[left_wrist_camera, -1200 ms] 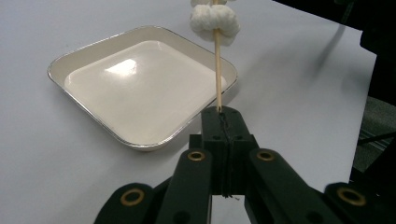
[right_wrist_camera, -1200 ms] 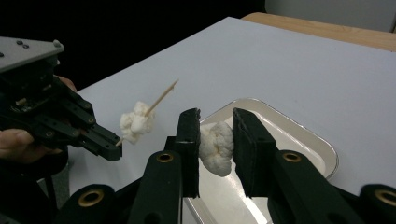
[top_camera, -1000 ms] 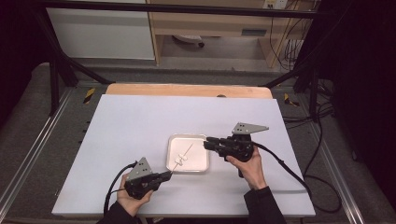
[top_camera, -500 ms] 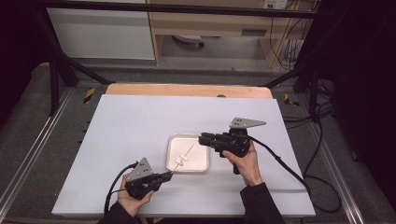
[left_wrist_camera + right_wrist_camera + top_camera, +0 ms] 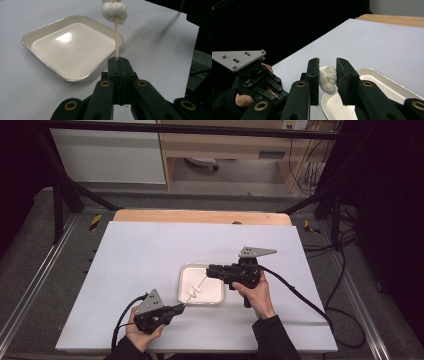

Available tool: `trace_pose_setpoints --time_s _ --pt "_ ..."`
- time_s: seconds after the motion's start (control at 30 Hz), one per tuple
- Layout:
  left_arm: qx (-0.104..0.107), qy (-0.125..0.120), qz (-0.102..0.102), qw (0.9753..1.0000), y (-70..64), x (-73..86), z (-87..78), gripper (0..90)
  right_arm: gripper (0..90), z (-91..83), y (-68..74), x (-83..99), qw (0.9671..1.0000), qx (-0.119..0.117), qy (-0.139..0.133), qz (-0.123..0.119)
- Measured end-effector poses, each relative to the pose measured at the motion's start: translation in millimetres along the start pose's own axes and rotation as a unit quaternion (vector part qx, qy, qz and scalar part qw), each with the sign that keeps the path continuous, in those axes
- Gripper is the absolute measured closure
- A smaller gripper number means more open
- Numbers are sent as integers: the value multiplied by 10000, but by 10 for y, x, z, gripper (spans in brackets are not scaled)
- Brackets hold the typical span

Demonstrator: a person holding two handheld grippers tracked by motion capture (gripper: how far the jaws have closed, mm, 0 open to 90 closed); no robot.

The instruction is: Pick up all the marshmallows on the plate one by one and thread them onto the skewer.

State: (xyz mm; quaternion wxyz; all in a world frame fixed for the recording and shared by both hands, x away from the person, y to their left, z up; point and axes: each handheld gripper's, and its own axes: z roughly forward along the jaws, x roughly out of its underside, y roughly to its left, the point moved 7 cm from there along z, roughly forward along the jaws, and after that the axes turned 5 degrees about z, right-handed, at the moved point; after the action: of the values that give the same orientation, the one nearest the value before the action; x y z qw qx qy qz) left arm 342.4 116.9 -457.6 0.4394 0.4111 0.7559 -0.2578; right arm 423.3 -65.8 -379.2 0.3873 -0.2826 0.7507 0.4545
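White table [image 5: 150, 255] under both my grippers: left gripper [image 5: 119, 63] clamps a skewer [image 5: 116, 37] already threaded with marshmallows [image 5: 114, 11]; right gripper [image 5: 327, 75] pinches another marshmallow [image 5: 327, 79], seemingly unthreaded, over the tray [image 5: 72, 47].

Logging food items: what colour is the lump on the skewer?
White lump, clearest in left gripper view.

The left hand-held gripper [image 5: 176, 308] is held low with its jaws pressed together. The right hand-held gripper [image 5: 209, 270] is held opposite, its jaws parted, pointing toward the left one.
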Motion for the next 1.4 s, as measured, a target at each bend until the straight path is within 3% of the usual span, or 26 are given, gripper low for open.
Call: trace_pose_setpoints --time_s 0.6,0.73,0.93,1.4 --pt "-145 3 88 9999 14 12 -13 892 784 112 57 106 9989 -381 70 255" --pt "-162 -19 68 9998 15 8 -21 892 794 133 86 121 9989 -414 -27 238" --pt "-215 16 46 9998 25 17 -17 892 802 154 95 171 9993 -340 16 139" --pt "-267 32 98 9996 6 8 -10 893 812 168 129 210 9991 -404 9 88"
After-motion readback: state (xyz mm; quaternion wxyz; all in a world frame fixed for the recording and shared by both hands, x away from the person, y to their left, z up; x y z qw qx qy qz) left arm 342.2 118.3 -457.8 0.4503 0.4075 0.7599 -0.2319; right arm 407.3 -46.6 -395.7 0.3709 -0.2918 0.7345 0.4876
